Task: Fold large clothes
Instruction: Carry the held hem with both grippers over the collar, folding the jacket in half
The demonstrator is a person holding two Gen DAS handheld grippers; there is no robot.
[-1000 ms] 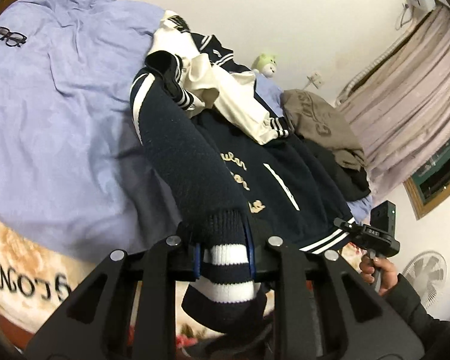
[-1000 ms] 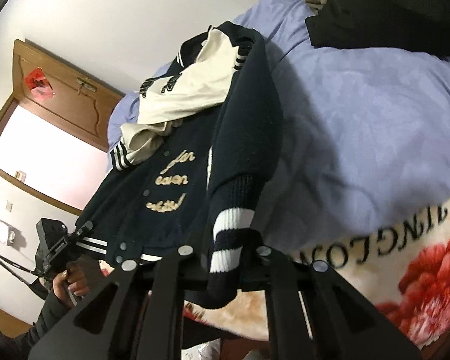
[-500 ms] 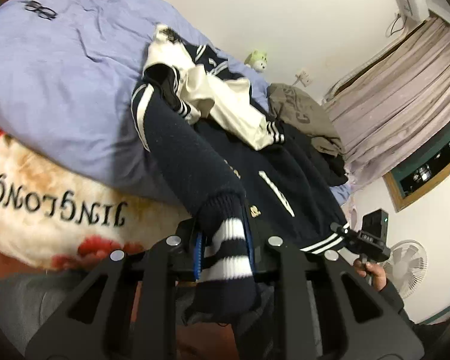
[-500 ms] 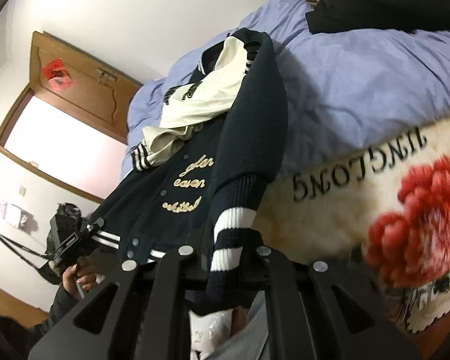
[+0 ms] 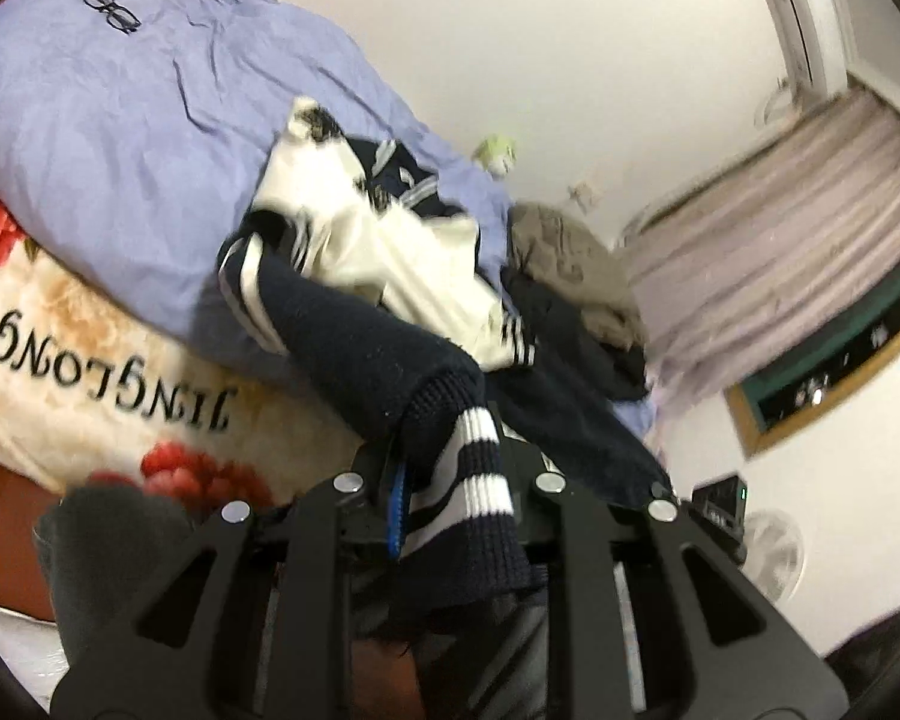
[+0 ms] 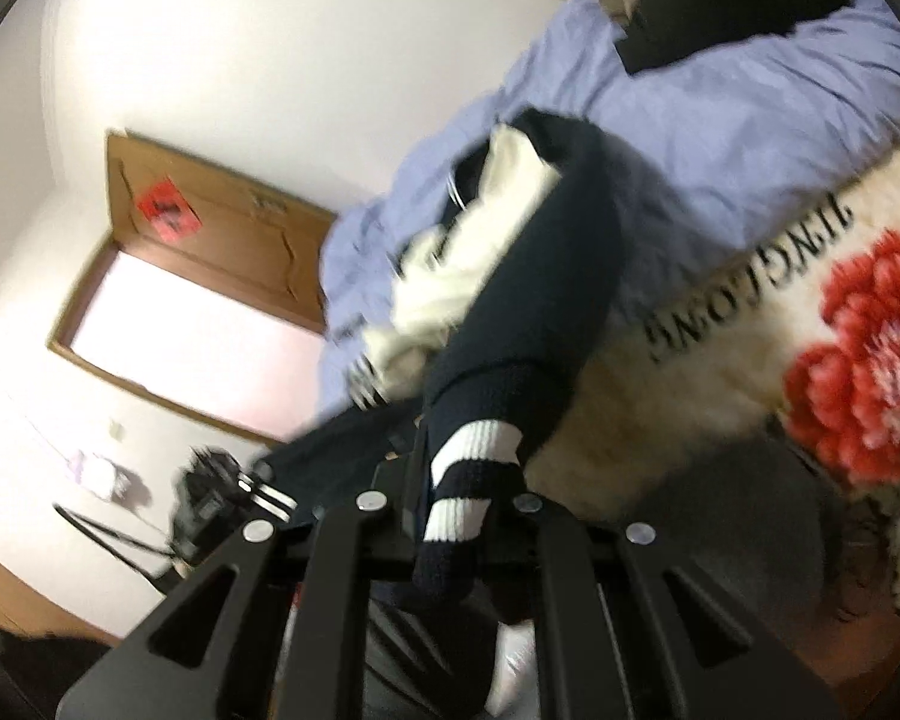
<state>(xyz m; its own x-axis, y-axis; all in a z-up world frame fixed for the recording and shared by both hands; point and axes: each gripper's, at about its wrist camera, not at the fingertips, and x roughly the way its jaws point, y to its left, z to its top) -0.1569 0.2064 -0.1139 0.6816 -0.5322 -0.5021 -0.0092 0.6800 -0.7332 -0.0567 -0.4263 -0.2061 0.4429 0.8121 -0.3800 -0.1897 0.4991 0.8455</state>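
A navy varsity jacket (image 5: 390, 264) with cream sleeves and lining lies stretched from the lilac bed (image 5: 108, 138) toward me. My left gripper (image 5: 450, 474) is shut on its navy ribbed hem with white stripes (image 5: 474, 468). In the right wrist view the same jacket (image 6: 546, 276) hangs off the bed edge, and my right gripper (image 6: 462, 498) is shut on the striped hem (image 6: 474, 468) at its other corner. The other gripper (image 6: 210, 498) shows at the lower left there, holding the hem.
A floral blanket with black lettering (image 5: 90, 372) covers the bed's side. Glasses (image 5: 111, 6) lie on the lilac cover. A khaki garment (image 5: 570, 264) and dark clothes are piled beyond, near a green plush (image 5: 498, 150). Curtains (image 5: 780, 252), a fan (image 5: 774, 552) and a wooden door (image 6: 210, 252) surround the bed.
Both grippers have pulled back and upward from the bed with the hem in them. The jacket has slid toward the bed edge, and more of the floral blanket shows.
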